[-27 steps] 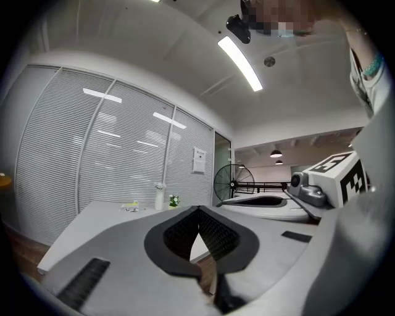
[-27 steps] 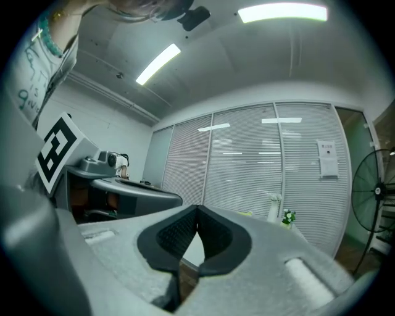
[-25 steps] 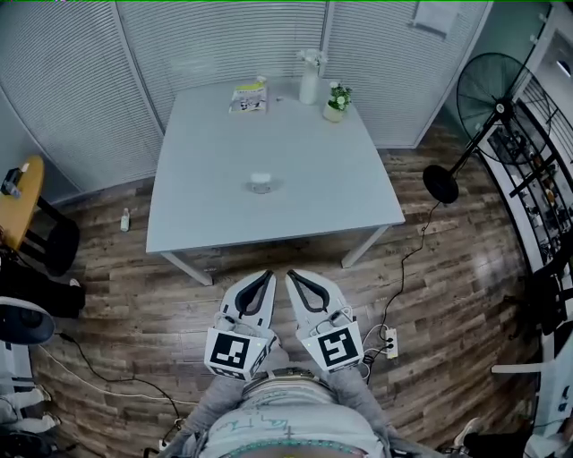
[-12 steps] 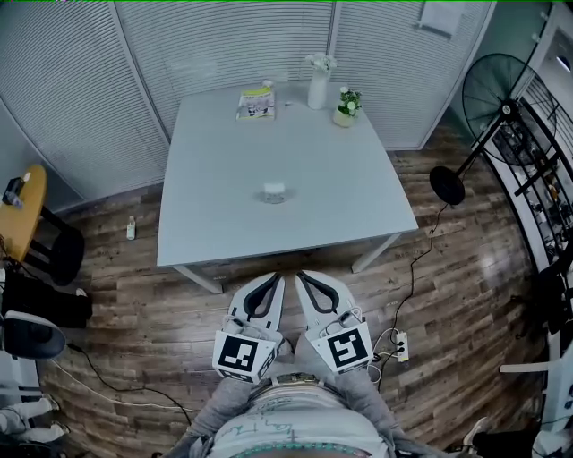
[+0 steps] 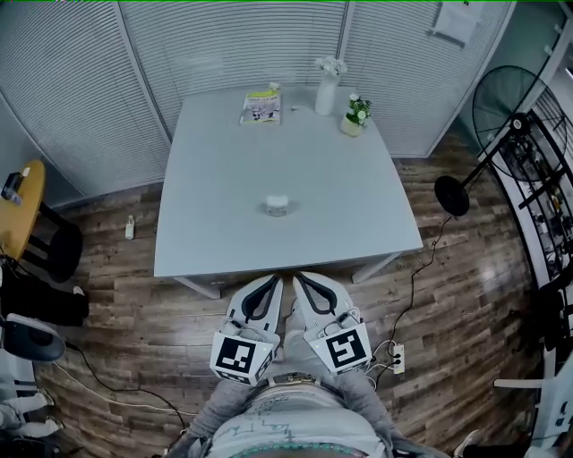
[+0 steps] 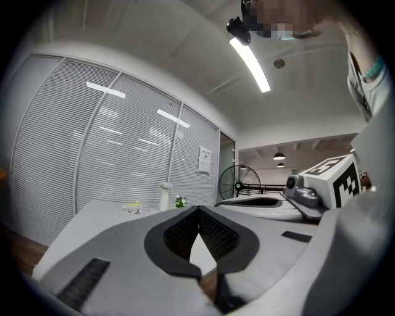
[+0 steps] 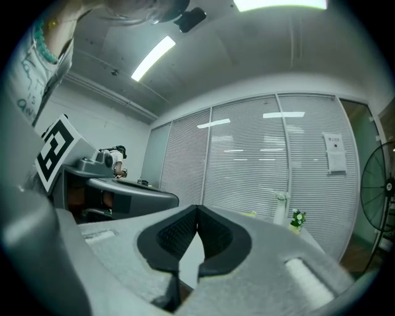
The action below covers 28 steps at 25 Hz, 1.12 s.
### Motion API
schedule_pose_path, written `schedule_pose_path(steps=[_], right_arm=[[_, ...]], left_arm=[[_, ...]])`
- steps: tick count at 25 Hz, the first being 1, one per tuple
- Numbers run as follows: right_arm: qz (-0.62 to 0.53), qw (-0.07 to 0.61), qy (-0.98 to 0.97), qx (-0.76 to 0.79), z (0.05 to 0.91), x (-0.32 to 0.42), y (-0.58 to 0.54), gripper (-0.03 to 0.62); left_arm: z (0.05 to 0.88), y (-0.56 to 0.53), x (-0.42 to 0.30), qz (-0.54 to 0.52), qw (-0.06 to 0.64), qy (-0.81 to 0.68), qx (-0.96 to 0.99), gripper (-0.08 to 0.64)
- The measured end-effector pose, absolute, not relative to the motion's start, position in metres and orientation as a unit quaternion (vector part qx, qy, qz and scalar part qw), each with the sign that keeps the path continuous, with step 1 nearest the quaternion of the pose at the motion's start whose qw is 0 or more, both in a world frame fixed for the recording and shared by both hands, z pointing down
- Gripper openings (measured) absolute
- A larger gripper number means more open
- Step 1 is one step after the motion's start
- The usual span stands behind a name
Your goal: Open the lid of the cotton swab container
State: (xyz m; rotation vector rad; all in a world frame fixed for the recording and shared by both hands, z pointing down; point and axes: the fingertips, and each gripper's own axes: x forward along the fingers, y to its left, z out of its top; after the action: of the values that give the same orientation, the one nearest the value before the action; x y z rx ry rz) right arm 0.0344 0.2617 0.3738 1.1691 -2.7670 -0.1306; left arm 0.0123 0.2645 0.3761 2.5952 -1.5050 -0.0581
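I have walked up to the bench [image 5: 215, 206] in the last second. A strip of wooden floor [image 5: 134, 313] used to lie between me and its near edge; now my left gripper [image 5: 272, 283] and right gripper [image 5: 302, 279] have their tips almost at that edge. Both pairs of fingers [image 6: 176, 237] are pressed fully together with nothing between them, as they were throughout the approach.

The cotton swab container [image 5: 277, 207] stands alone near the middle of the bench, a little toward the near edge and well apart from both grippers. Its lid [image 5: 277, 201] looks to be on, though from here it is too small to be sure. So the task itself hasn't begun; I'm only closing in.

As for writing, the green packet [image 5: 260, 107] at the far edge and the notice [image 5: 457, 22] on the blinds carry print too small to read. Only the black square patterns on my marker cubes [image 5: 240, 355] are clear.
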Motion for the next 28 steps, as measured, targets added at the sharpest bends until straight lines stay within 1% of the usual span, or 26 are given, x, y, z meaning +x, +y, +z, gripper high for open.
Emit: schedule_pose_path(steps=[13, 28], right_arm=[[-0.034, 0.064, -0.932, 0.354, 0.370, 0.029, 0.123, 0.002], [-0.030, 0.053, -0.949, 0.309, 0.376, 0.039, 0.026, 0.002]], left_arm=[[0.372, 0.124, 0.017, -0.009, 0.071, -0.520, 0.851, -0.002], [0.371, 0.028, 0.022, -0.016, 0.059, -0.549, 0.833, -0.002]])
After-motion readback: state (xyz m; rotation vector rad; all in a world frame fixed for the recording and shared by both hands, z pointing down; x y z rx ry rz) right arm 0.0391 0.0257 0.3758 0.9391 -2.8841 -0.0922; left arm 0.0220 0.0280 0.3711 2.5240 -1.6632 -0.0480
